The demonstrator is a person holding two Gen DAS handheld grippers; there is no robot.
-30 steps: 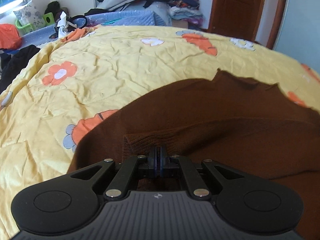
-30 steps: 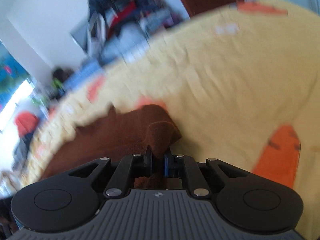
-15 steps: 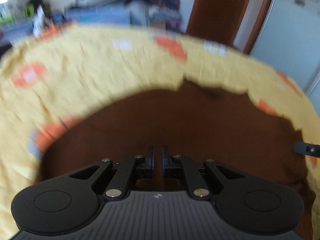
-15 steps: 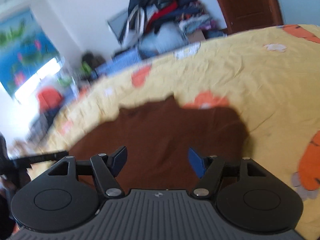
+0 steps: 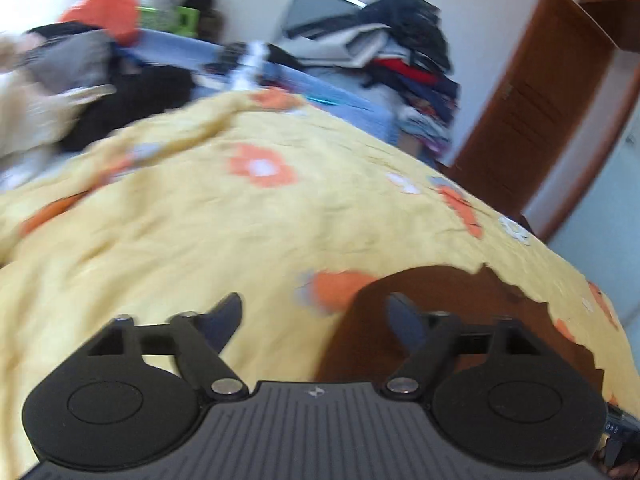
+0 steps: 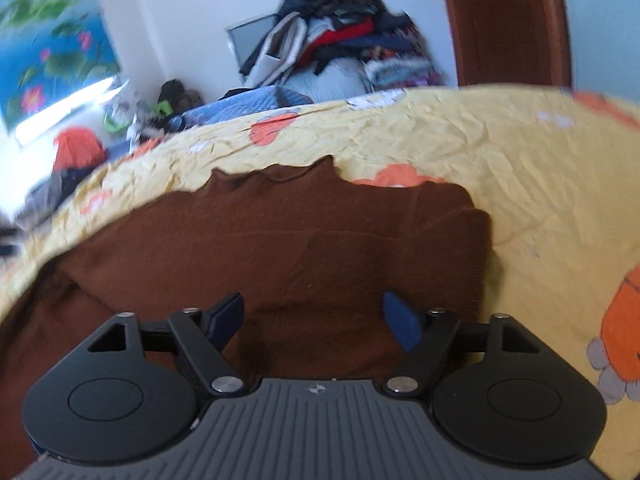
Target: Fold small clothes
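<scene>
A brown knit garment (image 6: 280,248) lies flat on the yellow flowered bedspread (image 6: 540,184), with a folded layer along its right side. My right gripper (image 6: 314,312) is open and empty just above its near part. In the left wrist view the garment (image 5: 452,320) shows at the lower right. My left gripper (image 5: 316,314) is open and empty, over the bedspread (image 5: 200,232) at the garment's left edge.
A heap of clothes (image 6: 336,40) is piled at the back by a wooden door (image 6: 504,20). More clothes, an orange item (image 5: 108,12) and dark garments (image 5: 132,96), lie beyond the bed's far left edge. A blue quilt (image 6: 248,104) lies behind the bed.
Both grippers have let go of the brown garment and opened. The left one has swung to the left, off the garment; the right one has drawn back above it.
</scene>
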